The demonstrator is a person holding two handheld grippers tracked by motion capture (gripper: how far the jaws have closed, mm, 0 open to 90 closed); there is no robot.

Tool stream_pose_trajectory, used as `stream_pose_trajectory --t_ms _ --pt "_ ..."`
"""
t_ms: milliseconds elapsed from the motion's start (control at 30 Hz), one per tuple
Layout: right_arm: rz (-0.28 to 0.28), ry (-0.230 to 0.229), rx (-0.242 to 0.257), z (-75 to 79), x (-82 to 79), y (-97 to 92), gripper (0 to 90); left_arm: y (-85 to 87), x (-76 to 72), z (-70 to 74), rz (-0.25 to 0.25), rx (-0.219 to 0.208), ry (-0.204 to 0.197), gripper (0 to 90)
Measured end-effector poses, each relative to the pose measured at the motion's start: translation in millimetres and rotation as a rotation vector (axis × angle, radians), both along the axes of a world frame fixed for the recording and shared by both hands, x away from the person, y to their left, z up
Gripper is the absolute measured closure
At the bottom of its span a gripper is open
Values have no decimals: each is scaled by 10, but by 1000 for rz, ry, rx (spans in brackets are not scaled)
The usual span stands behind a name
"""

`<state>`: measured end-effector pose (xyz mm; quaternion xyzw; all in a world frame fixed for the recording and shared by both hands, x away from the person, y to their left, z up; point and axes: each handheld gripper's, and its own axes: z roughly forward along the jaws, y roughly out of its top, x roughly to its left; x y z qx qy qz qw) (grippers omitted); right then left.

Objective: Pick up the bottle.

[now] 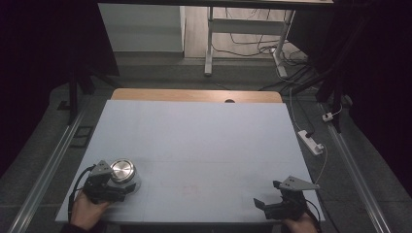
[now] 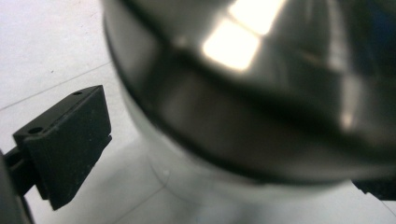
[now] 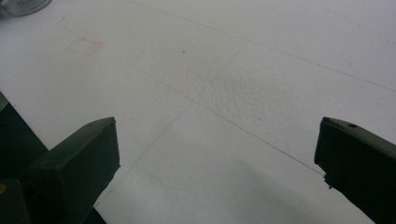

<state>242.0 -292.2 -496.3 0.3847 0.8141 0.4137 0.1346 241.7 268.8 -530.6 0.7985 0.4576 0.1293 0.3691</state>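
The pale, faintly grainy table sheet (image 1: 194, 145) spreads flat before me, scored by thin seams, with open room across its middle and far side. Near its front left corner stands a round, shiny metal pot (image 1: 123, 171) (polished enough to mirror the light). My left gripper (image 1: 127, 187) straddles it, jaws apart either side of its curved wall. My right gripper (image 1: 265, 195) hovers near the front right edge, jaws spread wide.
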Motion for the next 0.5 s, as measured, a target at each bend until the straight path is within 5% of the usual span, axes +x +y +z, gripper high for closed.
stream_pose_trajectory --t_ms 267,500 --pt "5 -1 -2 0 -2 3 2 -67 92 6 -31 23 -8 12" --pt "7 -2 -3 2 -6 5 2 -105 24 79 -56 77 -62 147"
